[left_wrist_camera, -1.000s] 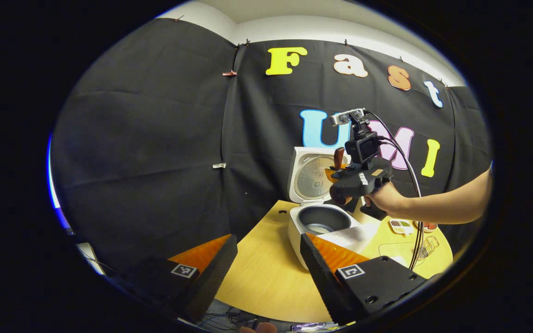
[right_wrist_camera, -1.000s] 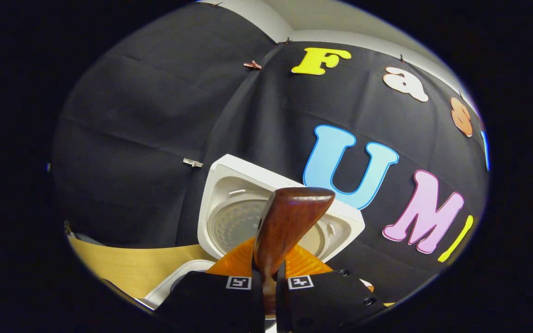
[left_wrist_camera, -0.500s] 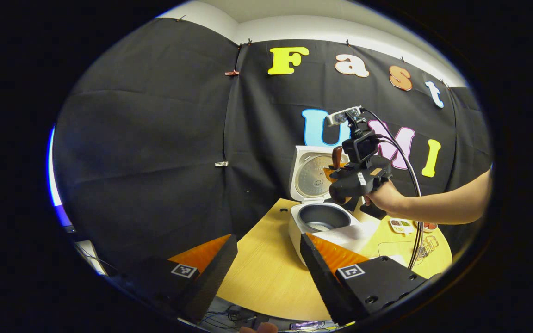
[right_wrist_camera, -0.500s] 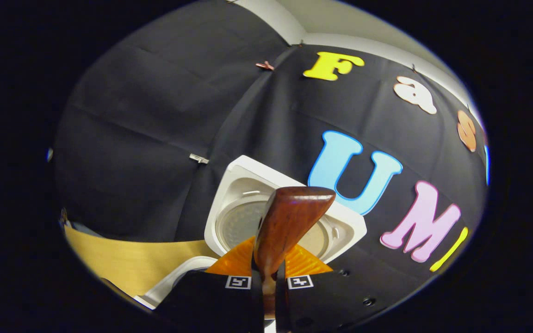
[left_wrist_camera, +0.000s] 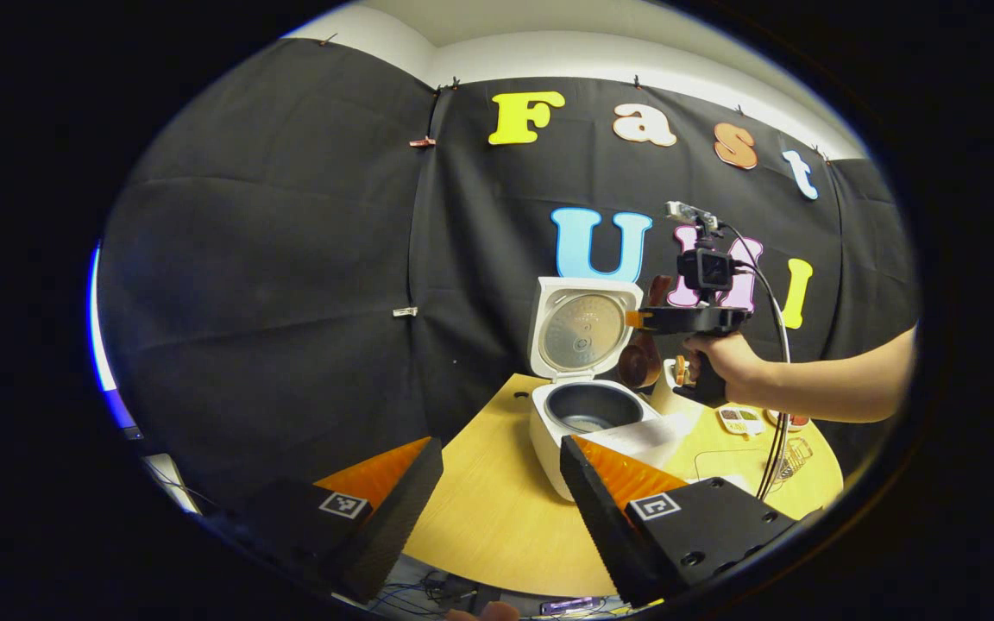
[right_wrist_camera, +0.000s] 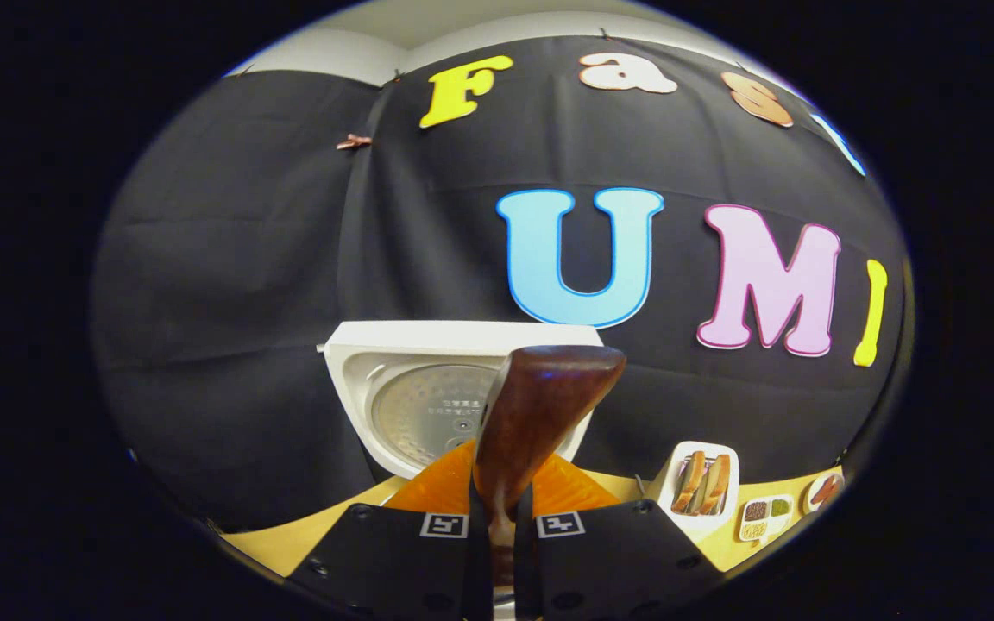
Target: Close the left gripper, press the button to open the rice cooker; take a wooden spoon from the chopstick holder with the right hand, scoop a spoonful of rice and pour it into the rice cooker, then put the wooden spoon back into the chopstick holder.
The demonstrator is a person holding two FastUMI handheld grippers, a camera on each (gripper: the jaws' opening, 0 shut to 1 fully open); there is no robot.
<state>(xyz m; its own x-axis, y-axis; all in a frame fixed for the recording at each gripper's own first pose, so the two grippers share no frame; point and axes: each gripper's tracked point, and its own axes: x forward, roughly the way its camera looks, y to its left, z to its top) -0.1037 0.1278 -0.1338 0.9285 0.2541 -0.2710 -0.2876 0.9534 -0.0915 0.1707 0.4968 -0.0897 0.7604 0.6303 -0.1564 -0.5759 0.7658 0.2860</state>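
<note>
- Low in the right gripper view, the right gripper [right_wrist_camera: 501, 517] has its jaws drawn in tight on the wooden spoon [right_wrist_camera: 531, 414]; both fingers press its shaft, and the broad dark end stands up at frame centre.
- I'd judge the spoon light, stiff and glossy, so somewhat slippery; a hold on the narrow shaft near the wide end, as here, looks sound, though it might twist under a loaded scoop.
- At the bottom of the left gripper view, the left gripper [left_wrist_camera: 501, 483] hangs with jaws wide apart, holding nothing.
- Beyond it, right of centre, the rice cooker [left_wrist_camera: 588, 414] sits with lid raised and its dark pot exposed; the spoon hangs beside the lid, under the right gripper and the hand [left_wrist_camera: 726, 366].
- The chopstick holder [right_wrist_camera: 700, 487] stands lower right in the right gripper view, small dishes beside it.
- The table [left_wrist_camera: 497, 509] is pale, smooth wood, round-edged; black cloth walls close in behind.
</note>
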